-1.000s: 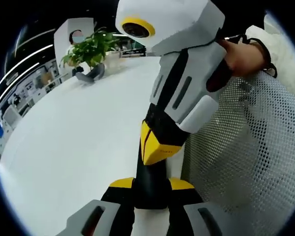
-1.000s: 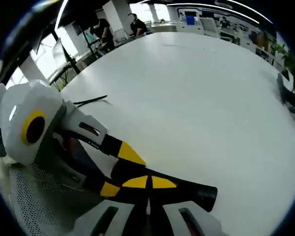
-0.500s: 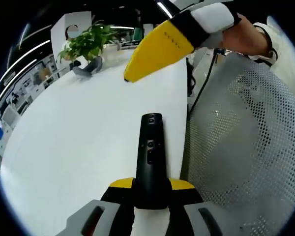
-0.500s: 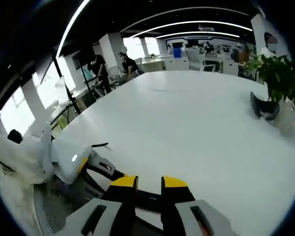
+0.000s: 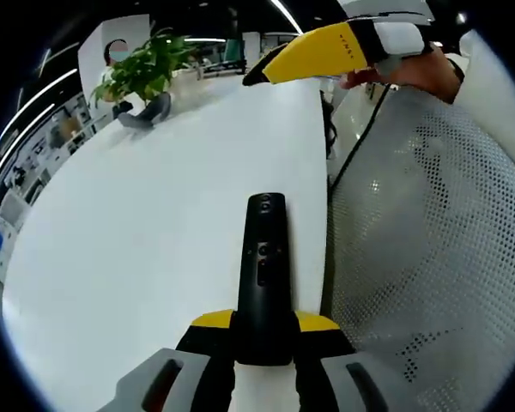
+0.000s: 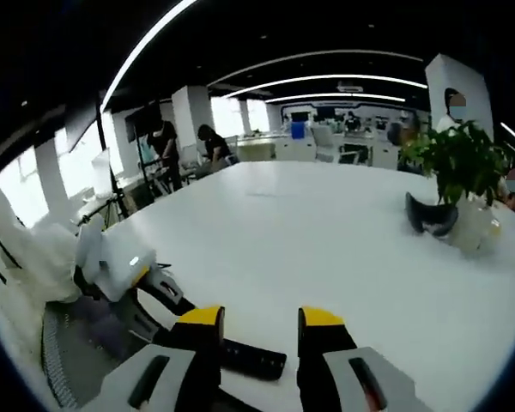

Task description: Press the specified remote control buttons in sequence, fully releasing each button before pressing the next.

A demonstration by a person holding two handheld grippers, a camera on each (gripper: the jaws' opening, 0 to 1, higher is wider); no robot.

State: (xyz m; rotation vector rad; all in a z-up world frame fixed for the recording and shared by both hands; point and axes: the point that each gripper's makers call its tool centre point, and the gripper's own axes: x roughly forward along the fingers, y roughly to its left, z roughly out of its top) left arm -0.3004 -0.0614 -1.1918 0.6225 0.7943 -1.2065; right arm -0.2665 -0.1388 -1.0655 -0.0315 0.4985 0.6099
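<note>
Left gripper view: one remote control point(image 5: 263, 275).

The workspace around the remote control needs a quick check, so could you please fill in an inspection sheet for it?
Surface: white table, broad, mostly bare.
Job's things: black remote control lying near the table's edge, its near end clamped in the left gripper.
Clutter: potted plant and a dark curved object at the far side.
Grippers: left shut on the remote; right gripper open, raised above the remote, holding nothing.
Cables: dark cable running down beside the mesh chair back.
Surroundings: open office with desks, ceiling light strips, people standing in the distance.
</note>
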